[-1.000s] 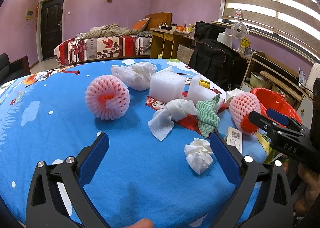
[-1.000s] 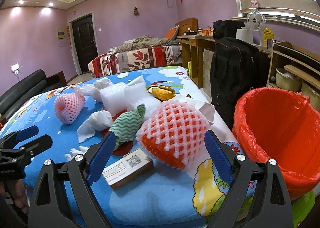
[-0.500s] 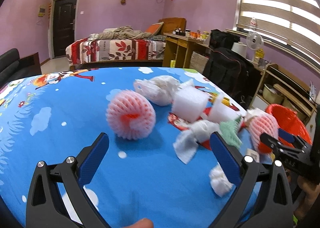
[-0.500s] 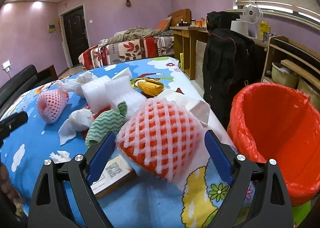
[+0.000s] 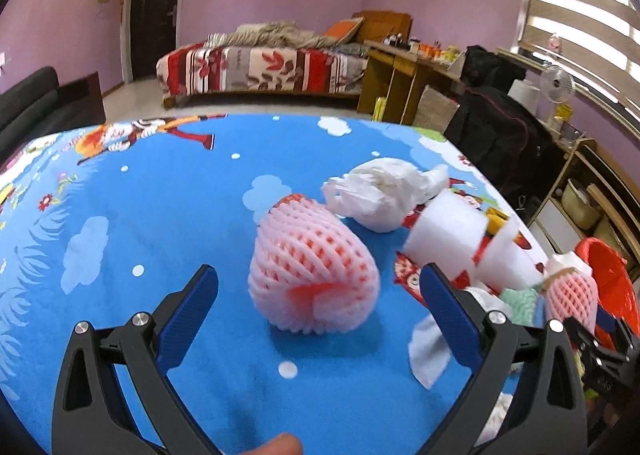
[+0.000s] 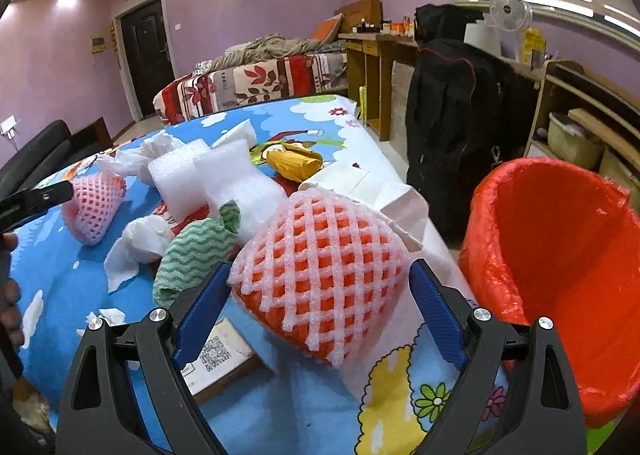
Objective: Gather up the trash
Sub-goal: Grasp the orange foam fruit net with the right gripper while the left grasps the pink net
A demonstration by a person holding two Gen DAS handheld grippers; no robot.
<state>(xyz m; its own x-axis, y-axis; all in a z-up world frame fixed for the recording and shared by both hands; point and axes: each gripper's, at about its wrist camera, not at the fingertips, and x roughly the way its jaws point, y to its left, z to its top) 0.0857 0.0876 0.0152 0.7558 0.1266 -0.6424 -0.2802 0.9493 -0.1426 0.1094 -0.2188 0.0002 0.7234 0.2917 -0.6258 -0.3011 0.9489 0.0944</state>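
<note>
A pale pink foam fruit net lies on the blue cartoon tablecloth, and my left gripper stands open with its blue fingers on either side of it, not touching. In the right wrist view a second foam net with orange inside sits between the open fingers of my right gripper. A bin lined with a red bag stands just right of the table. The pale net shows there too, with the left gripper's tip beside it.
White foam blocks, crumpled tissue, a green wavy cloth, a yellow wrapper, a white plastic bag and a QR-coded box litter the table. A black bag, desk and bed stand behind.
My left gripper has swung left and closed in until the pale pink net sits between its fingers. The right gripper has moved forward around the orange-filled net. Both stay open.
</note>
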